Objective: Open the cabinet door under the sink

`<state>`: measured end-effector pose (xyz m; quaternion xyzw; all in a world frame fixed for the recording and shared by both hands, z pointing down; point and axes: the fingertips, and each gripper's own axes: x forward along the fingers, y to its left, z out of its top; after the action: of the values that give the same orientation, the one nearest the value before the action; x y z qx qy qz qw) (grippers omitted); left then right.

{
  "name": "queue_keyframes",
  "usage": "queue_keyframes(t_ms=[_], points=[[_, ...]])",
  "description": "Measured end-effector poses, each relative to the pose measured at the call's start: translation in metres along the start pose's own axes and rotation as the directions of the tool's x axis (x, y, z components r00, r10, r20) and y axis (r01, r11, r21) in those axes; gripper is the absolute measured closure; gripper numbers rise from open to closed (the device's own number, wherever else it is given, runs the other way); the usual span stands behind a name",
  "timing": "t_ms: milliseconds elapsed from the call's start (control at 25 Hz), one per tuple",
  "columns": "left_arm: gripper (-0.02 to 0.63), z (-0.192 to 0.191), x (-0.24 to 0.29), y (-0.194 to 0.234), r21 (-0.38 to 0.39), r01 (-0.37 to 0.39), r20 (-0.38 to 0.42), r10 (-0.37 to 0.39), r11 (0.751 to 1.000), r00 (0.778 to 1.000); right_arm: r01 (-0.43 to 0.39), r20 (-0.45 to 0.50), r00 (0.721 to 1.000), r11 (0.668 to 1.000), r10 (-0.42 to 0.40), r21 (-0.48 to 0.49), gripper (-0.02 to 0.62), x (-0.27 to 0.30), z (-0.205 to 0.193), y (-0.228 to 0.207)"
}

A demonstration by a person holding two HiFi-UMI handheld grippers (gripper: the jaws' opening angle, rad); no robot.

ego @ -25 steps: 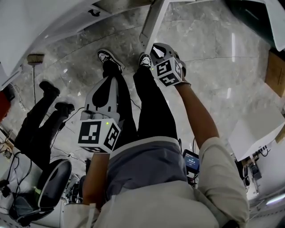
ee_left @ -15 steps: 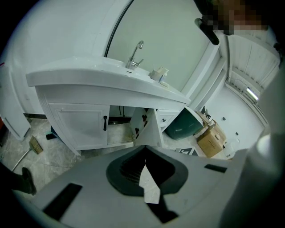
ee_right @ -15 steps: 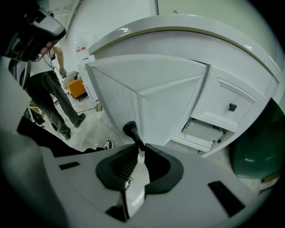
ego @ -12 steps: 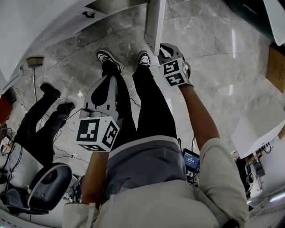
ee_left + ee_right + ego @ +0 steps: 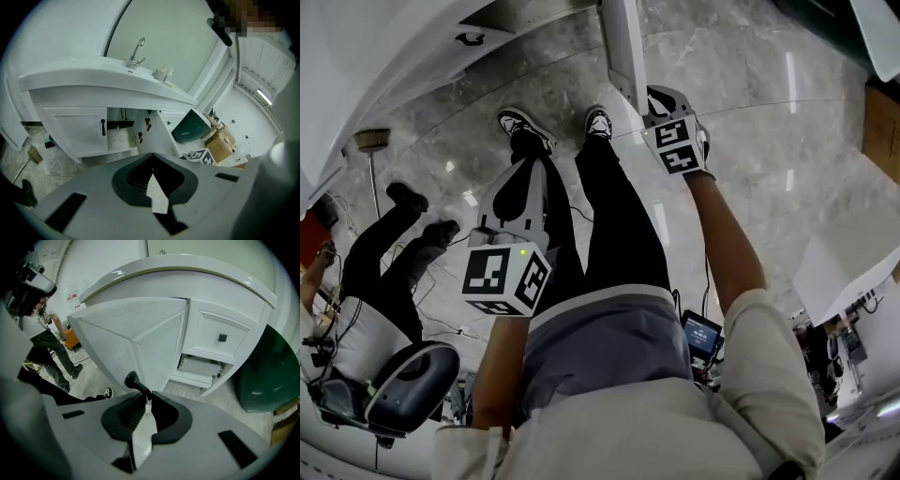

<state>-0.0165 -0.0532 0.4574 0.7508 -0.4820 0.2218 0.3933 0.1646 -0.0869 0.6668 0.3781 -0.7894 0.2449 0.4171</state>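
Note:
The white cabinet door (image 5: 136, 338) under the sink stands swung out towards me. Its black handle (image 5: 135, 381) runs into the tips of my right gripper (image 5: 148, 401), whose jaws have just been closing and now pinch the handle. In the head view the right gripper (image 5: 656, 103) sits against the door's edge (image 5: 622, 52). My left gripper (image 5: 152, 158) is shut with nothing in it and hangs by my left leg (image 5: 517, 183). From there I see the dark cabinet opening (image 5: 119, 133), the other door shut with its handle (image 5: 103, 127), and the tap (image 5: 136, 52) on the sink.
A drawer front with a square knob (image 5: 222, 337) is right of the open door, and a green bin (image 5: 267, 376) stands beyond it. A cardboard box (image 5: 220, 143) lies further right. A second person's legs (image 5: 394, 253), a broom (image 5: 370, 150) and a chair (image 5: 408, 384) are at the left.
The right gripper has moved right and away from me with the door edge, which has swung from slanted to nearly upright. The left gripper has hardly shifted.

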Motion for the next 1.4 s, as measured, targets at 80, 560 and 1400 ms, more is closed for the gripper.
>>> queue_keyframes(t_ms=[80, 560, 1400], points=[[0.606, 0.0, 0.003, -0.005, 0.005, 0.0, -0.004, 0.0, 1.0, 1.0, -0.012, 0.005, 1.0, 1.0, 0.013, -0.005, 0.549, -0.001, 0.0, -0.002], [0.606, 0.008, 0.014, -0.027, 0.023, 0.013, -0.001, -0.013, 1.0, 1.0, 0.0, -0.004, 1.0, 1.0, 0.0, -0.014, 0.554, -0.012, -0.015, -0.033], [0.606, 0.008, 0.015, -0.037, 0.074, 0.023, -0.023, -0.021, 0.997, 1.0, -0.063, -0.062, 0.997, 0.989, 0.055, -0.134, 0.552, -0.008, -0.023, -0.057]])
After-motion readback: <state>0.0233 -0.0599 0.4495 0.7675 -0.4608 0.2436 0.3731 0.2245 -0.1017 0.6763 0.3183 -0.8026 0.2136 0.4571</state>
